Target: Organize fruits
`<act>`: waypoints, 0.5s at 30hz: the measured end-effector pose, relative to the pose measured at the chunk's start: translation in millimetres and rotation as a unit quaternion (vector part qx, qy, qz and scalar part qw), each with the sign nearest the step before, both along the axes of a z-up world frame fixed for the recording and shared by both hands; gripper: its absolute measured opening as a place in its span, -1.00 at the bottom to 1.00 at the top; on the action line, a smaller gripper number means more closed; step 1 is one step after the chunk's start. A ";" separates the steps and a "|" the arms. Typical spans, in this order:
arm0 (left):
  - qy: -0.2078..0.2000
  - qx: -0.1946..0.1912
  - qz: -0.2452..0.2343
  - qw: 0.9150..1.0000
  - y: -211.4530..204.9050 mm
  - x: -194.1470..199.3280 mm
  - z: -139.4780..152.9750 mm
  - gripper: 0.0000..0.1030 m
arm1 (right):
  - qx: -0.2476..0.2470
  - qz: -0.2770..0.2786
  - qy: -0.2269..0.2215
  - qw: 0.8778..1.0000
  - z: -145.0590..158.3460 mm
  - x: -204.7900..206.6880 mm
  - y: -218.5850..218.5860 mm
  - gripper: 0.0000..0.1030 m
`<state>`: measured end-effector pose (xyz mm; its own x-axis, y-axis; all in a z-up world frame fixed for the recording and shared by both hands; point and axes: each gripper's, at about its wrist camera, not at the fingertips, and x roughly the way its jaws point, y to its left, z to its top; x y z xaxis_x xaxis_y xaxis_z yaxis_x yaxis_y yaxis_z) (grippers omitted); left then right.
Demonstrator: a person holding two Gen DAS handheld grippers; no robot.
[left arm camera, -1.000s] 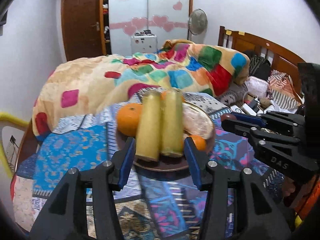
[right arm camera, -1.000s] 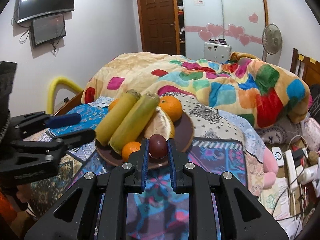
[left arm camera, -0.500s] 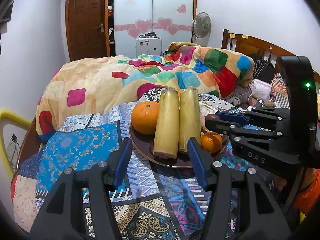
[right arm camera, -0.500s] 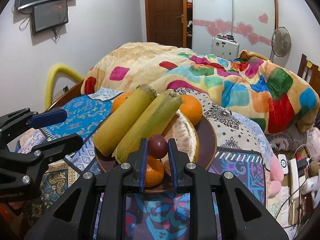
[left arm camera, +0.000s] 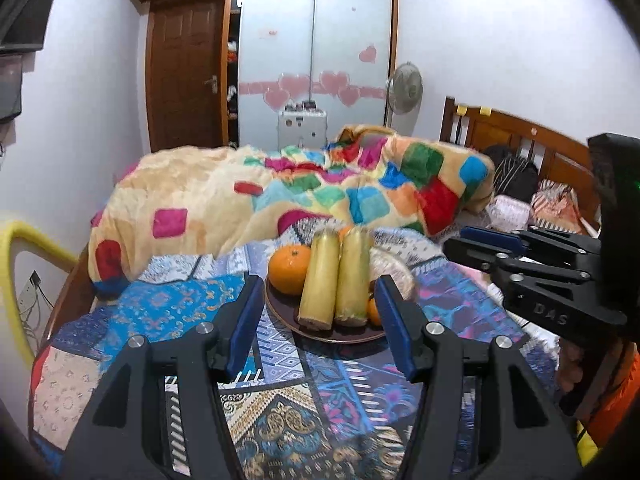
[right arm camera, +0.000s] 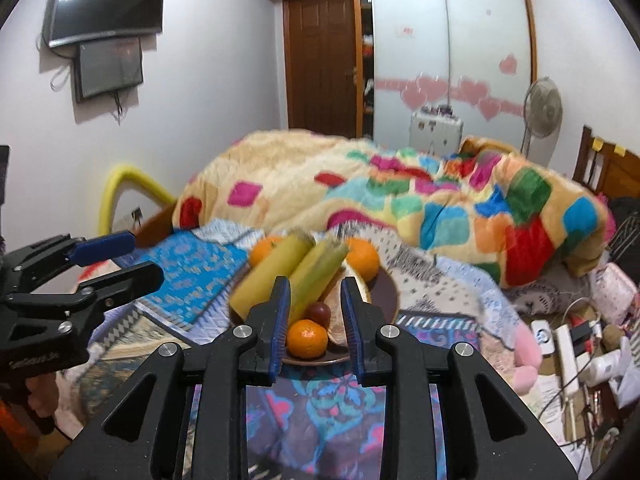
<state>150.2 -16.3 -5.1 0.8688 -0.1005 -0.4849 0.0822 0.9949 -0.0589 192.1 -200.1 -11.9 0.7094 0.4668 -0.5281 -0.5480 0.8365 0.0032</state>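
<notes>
Left wrist view: the left gripper (left arm camera: 316,312) stands with its jaws wide apart and nothing between them, set back from the brown plate (left arm camera: 340,336), which lies on the patterned bedspread (left arm camera: 280,400). Half a second ago the plate sat closer to these jaws; the tool has drawn away. On the plate lie two corn cobs (left arm camera: 336,280) side by side, a large orange (left arm camera: 289,268) touching the left cob, and a small orange (left arm camera: 373,311) partly hidden at the right. The right gripper (left arm camera: 472,242) enters from the right edge, off the plate; from here I cannot tell how its jaws stand.

Right wrist view: the right gripper (right arm camera: 314,312) now has its jaws parted and holds nothing. Half a second ago they were clamped on a dark red fruit (right arm camera: 319,313); that fruit now rests on the plate (right arm camera: 390,292), between the nearer corn cob (right arm camera: 316,280) and the peeled pomelo piece (right arm camera: 344,312), just behind the small orange (right arm camera: 307,339). A second large orange (right arm camera: 362,258) sits at the far side. The left gripper (right arm camera: 120,260) shows at the left, clear of the plate.

Finding: the dark fruit has been released onto the plate and both tools are withdrawn. No loose fruit shows on the bedspread in either view, so the placing appears complete or nearly so.
</notes>
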 end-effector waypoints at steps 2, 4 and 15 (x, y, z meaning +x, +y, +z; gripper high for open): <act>-0.018 0.000 0.003 1.000 -2.7 -17.9 14.4 0.11 | 0.013 -0.004 -0.023 1.000 18.9 -21.6 -7.5 -0.54; -0.043 0.004 0.008 0.999 -6.2 -41.3 31.0 0.11 | 0.031 -0.005 -0.038 0.999 34.2 -40.0 -14.7 -0.54; -0.144 0.006 0.026 0.989 -20.0 -153.5 85.7 0.29 | 0.110 -0.024 -0.122 0.986 88.9 -144.2 -45.1 -0.25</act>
